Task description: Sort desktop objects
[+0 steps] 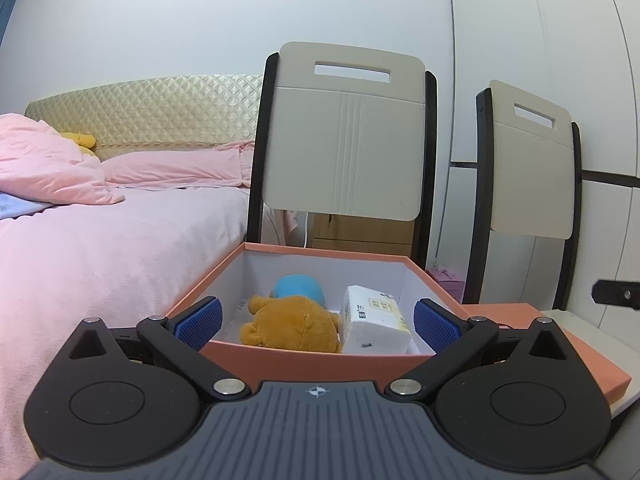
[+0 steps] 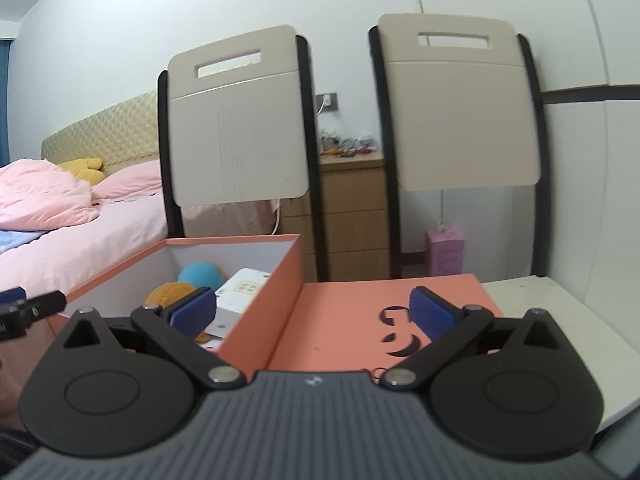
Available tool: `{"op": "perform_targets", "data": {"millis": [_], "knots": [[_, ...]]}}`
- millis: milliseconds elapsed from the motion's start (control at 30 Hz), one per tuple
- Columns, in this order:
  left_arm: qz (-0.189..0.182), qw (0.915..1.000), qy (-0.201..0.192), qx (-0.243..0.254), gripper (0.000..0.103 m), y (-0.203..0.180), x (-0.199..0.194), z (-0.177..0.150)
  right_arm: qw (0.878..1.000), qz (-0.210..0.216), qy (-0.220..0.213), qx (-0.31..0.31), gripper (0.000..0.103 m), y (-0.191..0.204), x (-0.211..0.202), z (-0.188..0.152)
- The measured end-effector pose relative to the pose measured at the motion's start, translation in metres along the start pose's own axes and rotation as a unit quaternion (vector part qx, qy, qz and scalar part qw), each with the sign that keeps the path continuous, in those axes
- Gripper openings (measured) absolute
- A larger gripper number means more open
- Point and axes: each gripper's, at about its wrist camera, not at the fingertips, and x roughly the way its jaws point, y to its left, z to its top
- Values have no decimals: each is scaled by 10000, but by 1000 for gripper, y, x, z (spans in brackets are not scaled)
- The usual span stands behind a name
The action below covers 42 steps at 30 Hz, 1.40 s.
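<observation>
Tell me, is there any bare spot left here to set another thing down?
Inside the orange box it is crowded: the brown plush, the blue plush and the tissue pack fill most of the floor. Only a strip along the left wall stays bare. The flat orange lid beside the box is mostly free, as is the white tabletop right of it.

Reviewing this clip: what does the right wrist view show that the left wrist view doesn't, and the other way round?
Only the right wrist view shows the wall socket, the cluttered top of the wooden drawer unit, and the dark logo on the orange lid lying flat beside the box. Only the left wrist view shows the brown plush toy whole and the front of the tissue pack. Both show the open orange box, the blue plush, two folding chairs, the pink bed, and open tongs: left, right.
</observation>
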Motion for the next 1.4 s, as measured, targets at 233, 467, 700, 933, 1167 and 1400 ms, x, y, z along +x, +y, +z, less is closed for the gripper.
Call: {"op": "perform_targets", "data": {"millis": [233, 467, 700, 933, 1167, 1400], "knots": [[82, 10000, 14, 19, 103, -1, 3, -2, 9995, -85, -296, 68, 103, -17, -4, -30], [119, 9999, 57, 81, 103, -3, 6, -4, 9992, 94, -395, 7, 103, -17, -5, -41], [120, 9998, 92, 95, 103, -4, 6, -5, 9990, 156, -416, 34, 103, -16, -5, -44], [99, 9999, 105, 73, 103, -5, 6, -6, 9992, 81, -397, 32, 103, -14, -5, -45], [91, 9999, 120, 69, 103, -5, 7, -7, 9992, -44, -406, 28, 103, -13, -5, -47], [62, 9999, 112, 89, 103, -6, 6, -7, 9990, -50, -444, 52, 103, -14, -7, -47]]}}
